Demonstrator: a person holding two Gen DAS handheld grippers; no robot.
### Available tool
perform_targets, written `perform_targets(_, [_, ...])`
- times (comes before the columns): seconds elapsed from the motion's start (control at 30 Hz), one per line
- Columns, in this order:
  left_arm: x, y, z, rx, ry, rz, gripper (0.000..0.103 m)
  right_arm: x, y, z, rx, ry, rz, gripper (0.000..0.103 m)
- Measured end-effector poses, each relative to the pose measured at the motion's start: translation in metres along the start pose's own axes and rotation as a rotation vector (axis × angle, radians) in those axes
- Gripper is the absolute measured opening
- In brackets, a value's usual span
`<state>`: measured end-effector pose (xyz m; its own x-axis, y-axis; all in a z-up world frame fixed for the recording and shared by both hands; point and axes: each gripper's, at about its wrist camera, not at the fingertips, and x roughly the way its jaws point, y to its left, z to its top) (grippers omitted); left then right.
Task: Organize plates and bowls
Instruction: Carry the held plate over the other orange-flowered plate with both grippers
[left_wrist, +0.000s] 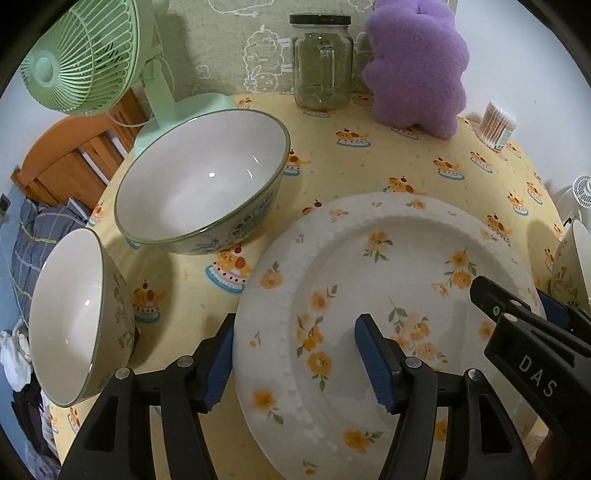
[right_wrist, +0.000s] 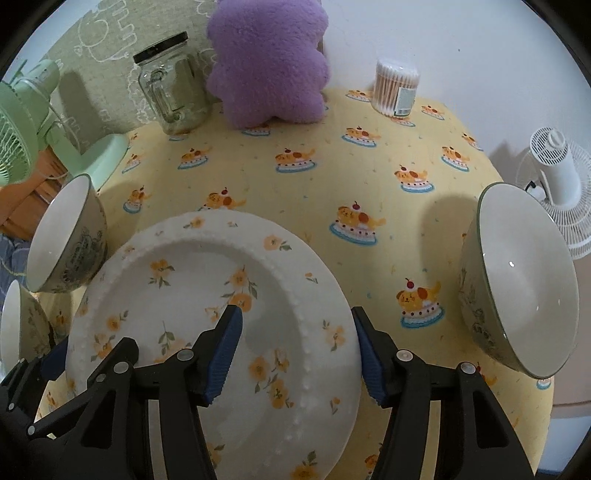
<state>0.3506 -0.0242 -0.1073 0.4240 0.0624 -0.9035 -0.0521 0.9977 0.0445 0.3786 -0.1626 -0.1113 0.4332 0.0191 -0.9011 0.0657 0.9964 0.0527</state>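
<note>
A white plate with orange flowers (left_wrist: 384, 295) (right_wrist: 207, 302) lies at the table's near edge. My left gripper (left_wrist: 295, 363) is open and straddles the plate's left rim. My right gripper (right_wrist: 297, 350) is open and straddles its right rim; it also shows in the left wrist view (left_wrist: 517, 321). A large green-rimmed bowl (left_wrist: 201, 181) (right_wrist: 66, 236) stands left of the plate. A smaller bowl (left_wrist: 74, 317) (right_wrist: 22, 332) stands at the near left. Another bowl (right_wrist: 517, 284) (left_wrist: 570, 262) stands right of the plate.
The table has a yellow cloth (right_wrist: 332, 177) with cartoon prints. At the back stand a green fan (left_wrist: 85, 55), a glass jar (left_wrist: 321, 62), a purple plush cushion (left_wrist: 417, 66) and a tub of cotton swabs (right_wrist: 395, 88). A white fan (right_wrist: 554, 184) stands off the right edge.
</note>
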Motion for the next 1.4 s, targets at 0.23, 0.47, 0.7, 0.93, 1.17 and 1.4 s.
perform_targets(0.23, [-0.018, -0.007, -0.006, 0.044, -0.013, -0.026, 0.063, -0.017, -0.009, -0.008, 0.028, 0.009, -0.009, 0.063])
perform_targets(0.47, [-0.040, -0.009, -0.016, 0.063, -0.026, -0.045, 0.063, -0.039, -0.015, -0.030, 0.040, 0.030, -0.017, 0.063])
perform_targets(0.7, [-0.066, -0.006, -0.029, 0.101, -0.058, -0.056, 0.063, -0.063, -0.018, -0.052, 0.054, 0.038, -0.026, 0.062])
perform_targets(0.93, [-0.094, 0.001, -0.051, 0.124, -0.081, -0.089, 0.063, -0.094, -0.016, -0.079, 0.081, 0.021, -0.043, 0.062])
perform_targets(1.17, [-0.122, 0.009, -0.078, 0.170, -0.110, -0.132, 0.063, -0.128, -0.015, -0.121, 0.128, 0.006, -0.079, 0.062])
perform_targets(1.4, [-0.144, 0.012, -0.110, 0.231, -0.139, -0.175, 0.063, -0.156, -0.016, -0.164, 0.195, -0.022, -0.111, 0.062])
